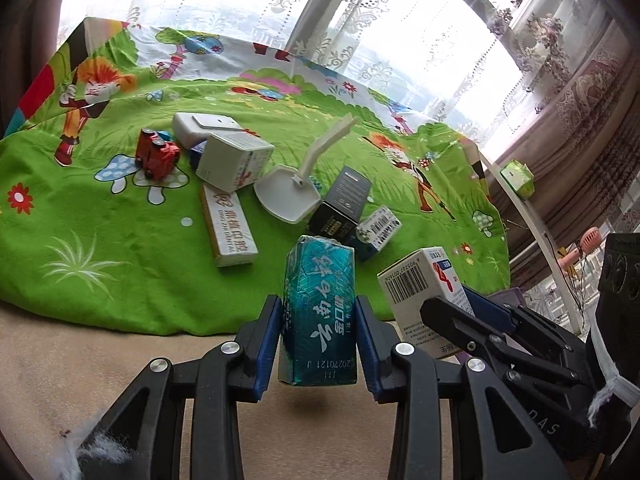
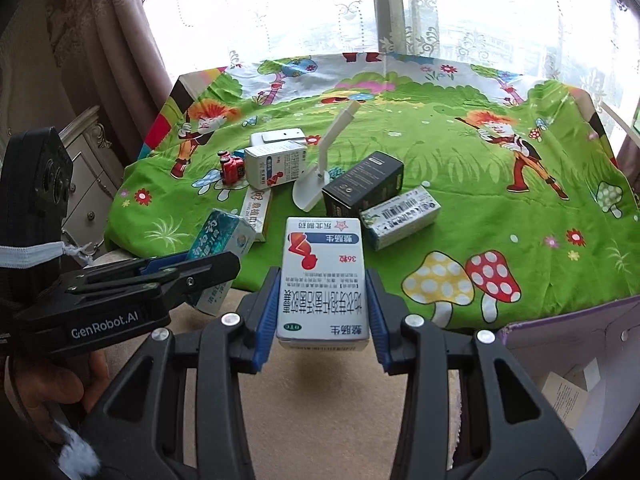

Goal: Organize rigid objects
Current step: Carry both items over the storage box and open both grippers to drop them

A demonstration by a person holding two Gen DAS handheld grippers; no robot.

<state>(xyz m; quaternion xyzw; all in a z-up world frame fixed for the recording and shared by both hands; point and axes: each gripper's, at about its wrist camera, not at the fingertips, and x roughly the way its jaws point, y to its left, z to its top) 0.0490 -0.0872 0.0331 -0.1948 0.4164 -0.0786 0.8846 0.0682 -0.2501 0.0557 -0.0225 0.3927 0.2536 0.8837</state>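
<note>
Both tongs are clenched on cartons: the left gripper (image 1: 316, 336) pinches a teal toothpaste box (image 1: 319, 312) between its blue pads, and the right gripper (image 2: 323, 312) grasps a white medicine box (image 2: 323, 280) with a red figure and a blue band on its face. Each held box hangs in the air over a beige carpeted surface (image 1: 100, 364), just short of the near hem of the cloth, and the two tools sit side by side, each showing in the other's view. Ahead lies a bright green cartoon cloth (image 2: 460, 184) printed with mushrooms, flowers, trees and orange-haired figures, draped over a raised surface. On it rest the remaining items, clustered left of centre: a red toy truck (image 1: 157, 154), a white adapter (image 1: 206, 128) behind a second white medicine box (image 1: 234, 162), a long white and gold carton (image 1: 230, 228), a white scoop (image 1: 298, 182) with its handle tilted up, a black box (image 1: 340, 204) and a small barcode carton (image 1: 378, 228) just beside it. Lace curtains (image 2: 320, 8) cover a bright window behind the cloth, with heavier patterned drapes at the sides. A white carved cabinet (image 2: 86, 160) stands at the left in the right wrist view, and a pale lilac bin (image 2: 568, 356) with papers inside sits at the lower right. A green tissue box (image 1: 518, 178) rests on a ledge near the window.
</note>
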